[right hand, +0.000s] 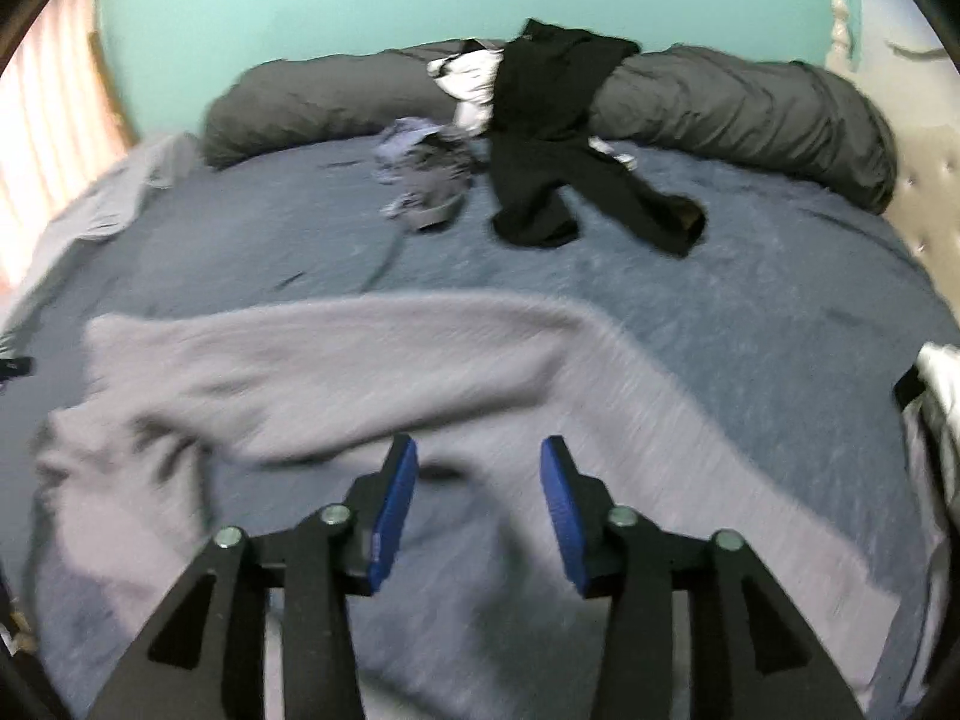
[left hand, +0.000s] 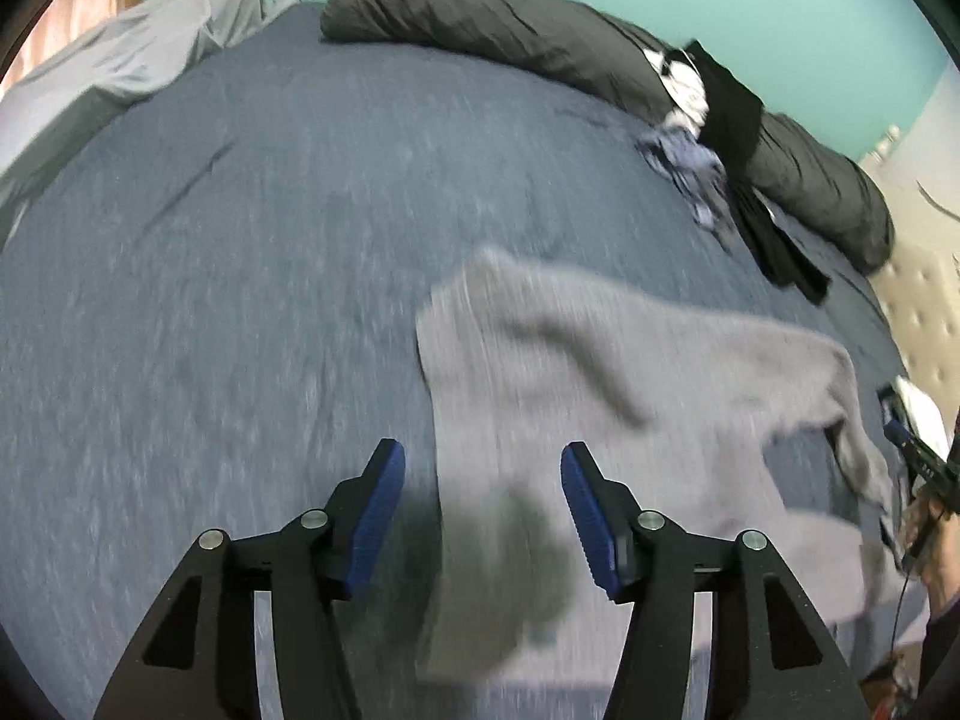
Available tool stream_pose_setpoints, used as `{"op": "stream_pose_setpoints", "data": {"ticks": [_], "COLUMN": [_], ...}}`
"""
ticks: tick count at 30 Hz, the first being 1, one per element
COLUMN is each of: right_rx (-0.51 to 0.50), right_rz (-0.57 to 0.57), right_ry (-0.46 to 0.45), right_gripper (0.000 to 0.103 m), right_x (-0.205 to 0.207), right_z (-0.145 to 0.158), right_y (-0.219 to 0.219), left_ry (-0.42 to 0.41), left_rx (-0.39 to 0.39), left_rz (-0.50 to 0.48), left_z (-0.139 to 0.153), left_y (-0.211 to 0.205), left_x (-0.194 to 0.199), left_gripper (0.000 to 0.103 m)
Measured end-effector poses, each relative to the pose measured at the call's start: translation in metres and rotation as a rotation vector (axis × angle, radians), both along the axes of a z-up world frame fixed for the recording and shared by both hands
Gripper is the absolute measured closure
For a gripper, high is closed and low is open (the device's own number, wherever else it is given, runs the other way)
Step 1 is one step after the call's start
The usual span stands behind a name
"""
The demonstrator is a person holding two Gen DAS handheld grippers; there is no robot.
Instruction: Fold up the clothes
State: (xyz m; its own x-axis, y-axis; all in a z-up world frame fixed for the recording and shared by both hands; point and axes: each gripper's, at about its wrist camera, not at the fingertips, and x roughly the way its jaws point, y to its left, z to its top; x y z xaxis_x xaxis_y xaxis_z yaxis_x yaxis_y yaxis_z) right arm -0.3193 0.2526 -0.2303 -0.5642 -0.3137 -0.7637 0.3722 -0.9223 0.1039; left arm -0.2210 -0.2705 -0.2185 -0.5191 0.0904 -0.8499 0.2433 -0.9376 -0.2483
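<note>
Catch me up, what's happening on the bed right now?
A person with a handheld gripper in each hand is folding laundry on a bed. A grey garment lies spread out and rumpled in front of both grippers. The left gripper and right gripper are both open above it, pads gripping nothing. Black trousers and a small crumpled pile wait further back by the dark duvet roll. The pictures are motion-blurred.

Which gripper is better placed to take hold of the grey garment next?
Probably right. The right gripper, open, sits over the broad middle of the grey garment; the left gripper, also open, is only at one edge.
</note>
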Motion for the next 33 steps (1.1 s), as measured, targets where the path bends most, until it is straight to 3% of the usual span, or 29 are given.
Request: {"op": "stream_pose_setpoints", "data": {"ticks": [10, 18, 23, 29, 33], "right_rx": [0.065, 0.062, 0.041, 0.081, 0.121], "right_rz": [0.156, 0.171, 0.240, 0.348, 0.376], "right_ry": [-0.082, -0.172, -0.216, -0.229, -0.223], "right_gripper": [0.050, 0.050, 0.050, 0.049, 0.046], "right_x": [0.118, 0.131, 0.136, 0.149, 0.154], "right_z": [-0.022, -0.052, -0.074, -0.095, -0.103], "right_y": [-0.031, -0.032, -0.049, -0.082, -0.100], "left_ry": [-0.072, -0.100, -0.073, -0.053, -0.022], "left_rx": [0.027, 0.027, 0.024, 0.002, -0.001], "left_rz": [-0.059, -0.050, -0.064, -0.118, -0.128], "left_z": [-0.036, -0.063, -0.070, -0.068, -0.052], "left_y": [0.021, 0.022, 0.021, 0.029, 0.032], "left_x": [0.065, 0.070, 0.065, 0.052, 0.045], "left_gripper": [0.043, 0.042, 0.044, 0.091, 0.096]}}
